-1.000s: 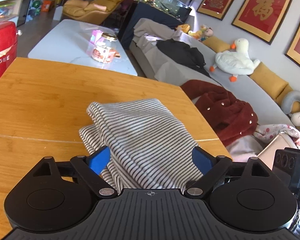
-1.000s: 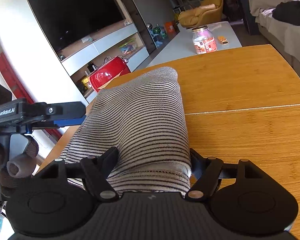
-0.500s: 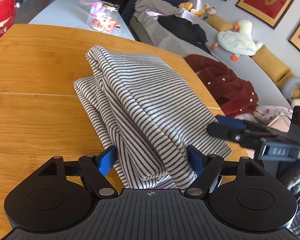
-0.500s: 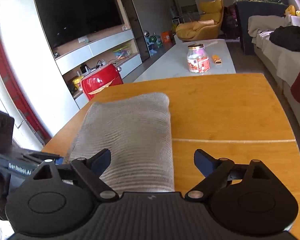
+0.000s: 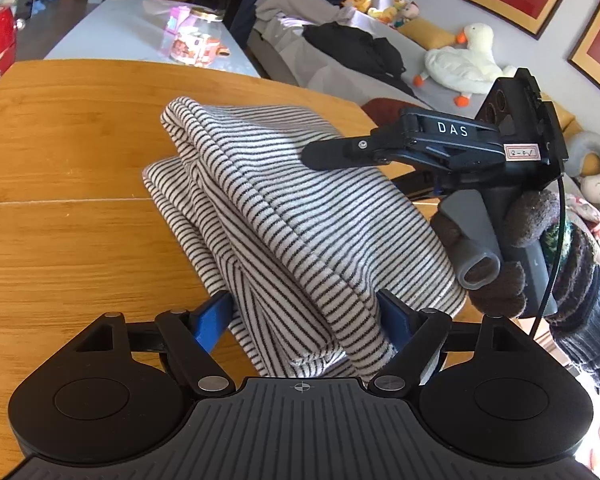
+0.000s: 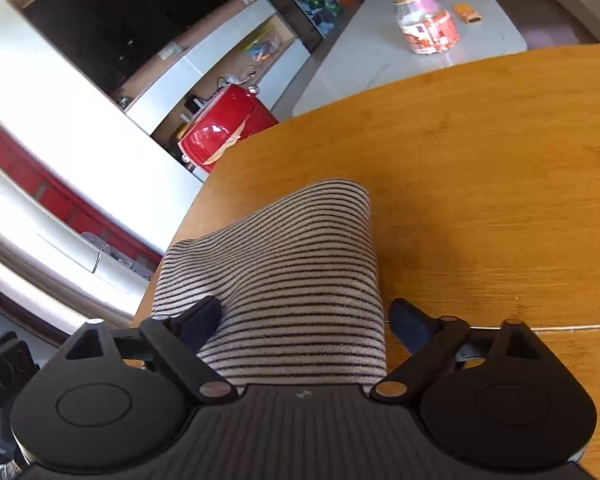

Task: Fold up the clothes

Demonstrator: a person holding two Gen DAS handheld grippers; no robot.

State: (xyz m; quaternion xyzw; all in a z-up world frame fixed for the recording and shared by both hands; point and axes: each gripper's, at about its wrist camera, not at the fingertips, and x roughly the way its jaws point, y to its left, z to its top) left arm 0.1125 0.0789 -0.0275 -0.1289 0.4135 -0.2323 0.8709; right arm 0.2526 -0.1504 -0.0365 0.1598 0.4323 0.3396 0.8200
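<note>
A folded black-and-white striped garment lies on the wooden table. My left gripper is open, its blue-padded fingers straddling the near end of the garment. My right gripper shows in the left wrist view, held in a gloved hand above the garment's right side. In the right wrist view my right gripper is open, its fingers either side of the striped garment, which fills the gap between them. The cloth is not pinched by either gripper.
A red appliance stands past the table's left edge. A white coffee table with a jar is beyond the far edge. A sofa with dark clothes, a red garment and a plush duck lies to the right.
My right gripper has moved back over the garment and tilted, so the cloth now lies between its fingers. My left gripper has stayed open around the near end.
</note>
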